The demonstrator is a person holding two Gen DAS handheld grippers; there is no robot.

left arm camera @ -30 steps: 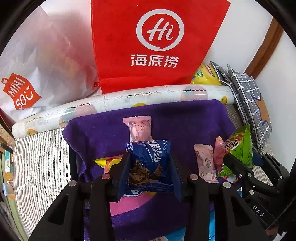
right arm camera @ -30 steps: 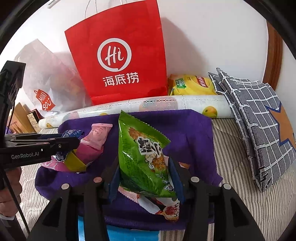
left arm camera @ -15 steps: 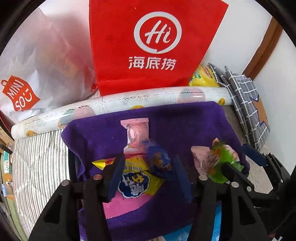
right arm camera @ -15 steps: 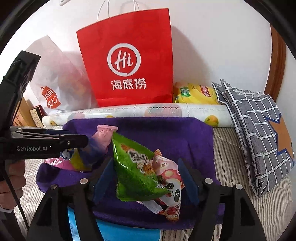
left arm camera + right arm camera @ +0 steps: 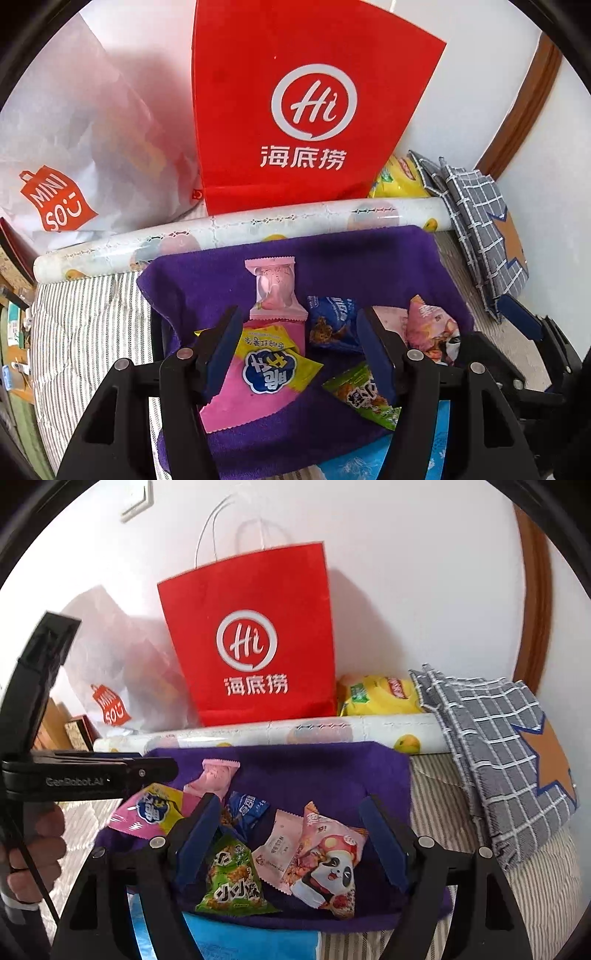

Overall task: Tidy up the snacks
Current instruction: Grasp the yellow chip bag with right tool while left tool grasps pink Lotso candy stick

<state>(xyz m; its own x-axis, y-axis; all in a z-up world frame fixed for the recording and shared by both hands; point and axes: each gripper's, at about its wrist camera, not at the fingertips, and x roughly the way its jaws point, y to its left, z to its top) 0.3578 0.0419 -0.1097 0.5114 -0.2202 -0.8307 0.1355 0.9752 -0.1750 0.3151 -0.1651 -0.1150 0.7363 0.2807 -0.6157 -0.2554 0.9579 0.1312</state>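
Note:
Several snack packets lie on a purple towel. My left gripper is open and empty above a pink-and-yellow packet; a blue packet lies just inside its right finger. A pale pink packet lies beyond. My right gripper is open and empty above a green packet, a pale pink packet and a panda packet. The blue packet and the pink-and-yellow packet also show in the right wrist view. The left gripper's body shows at left there.
A red paper bag and a white Miniso bag stand against the wall. A patterned roll lies behind the towel. A yellow chip bag and grey checked cushions sit at right. Striped bedding surrounds the towel.
Both grippers opened. The left let go of the blue packet, the right let go of the green packet; both packets now lie on the towel. Both grippers pulled back a little.

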